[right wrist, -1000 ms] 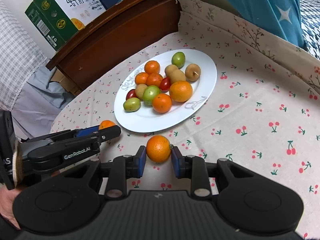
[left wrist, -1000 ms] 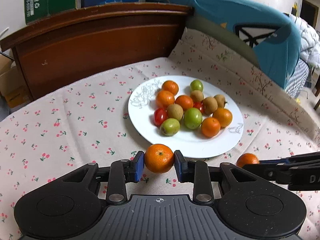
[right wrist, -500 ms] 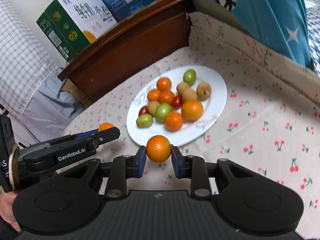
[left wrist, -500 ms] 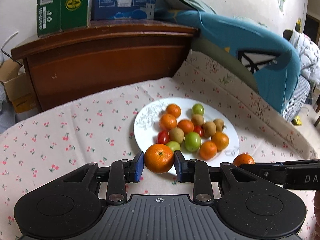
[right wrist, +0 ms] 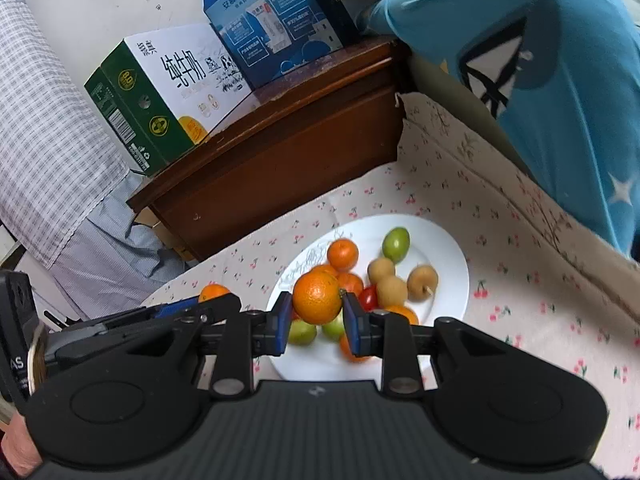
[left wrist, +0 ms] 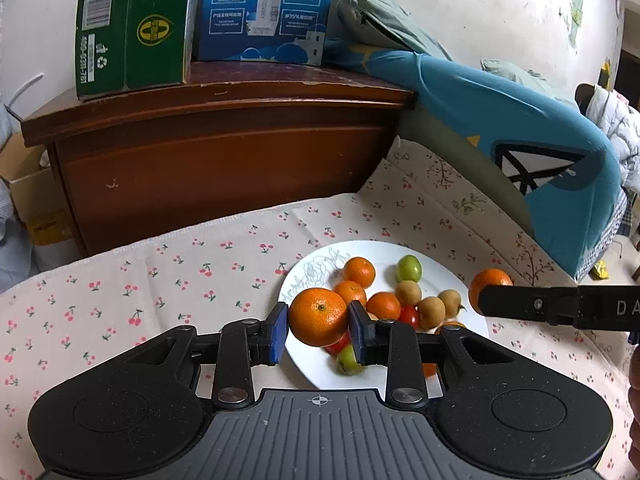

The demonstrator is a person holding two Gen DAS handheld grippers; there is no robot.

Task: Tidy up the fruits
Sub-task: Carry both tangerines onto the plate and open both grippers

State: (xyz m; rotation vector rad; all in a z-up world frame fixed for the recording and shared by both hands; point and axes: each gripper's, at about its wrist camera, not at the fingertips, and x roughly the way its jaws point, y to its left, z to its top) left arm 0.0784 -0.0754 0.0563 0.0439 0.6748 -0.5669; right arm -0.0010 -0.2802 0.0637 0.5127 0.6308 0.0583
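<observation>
A white plate (left wrist: 320,364) (right wrist: 444,240) on the cherry-print cloth holds several small fruits: oranges, green and brown ones, red tomatoes. My left gripper (left wrist: 319,329) is shut on an orange (left wrist: 319,316) and holds it in the air over the plate's near left edge. My right gripper (right wrist: 316,315) is shut on another orange (right wrist: 317,297) above the plate's near side. The right gripper with its orange (left wrist: 489,285) shows at the right of the left wrist view. The left gripper's orange (right wrist: 214,291) shows at the left of the right wrist view.
A dark wooden cabinet (left wrist: 224,160) (right wrist: 280,152) stands behind the cloth, with a green carton (left wrist: 132,24) and a blue carton (left wrist: 264,8) on top. A blue cushion (left wrist: 520,128) lies at the right. The cloth (left wrist: 120,280) spreads left of the plate.
Both grippers have risen with their oranges; the plate now looks smaller and lies lower in both views, partly behind the fingers.
</observation>
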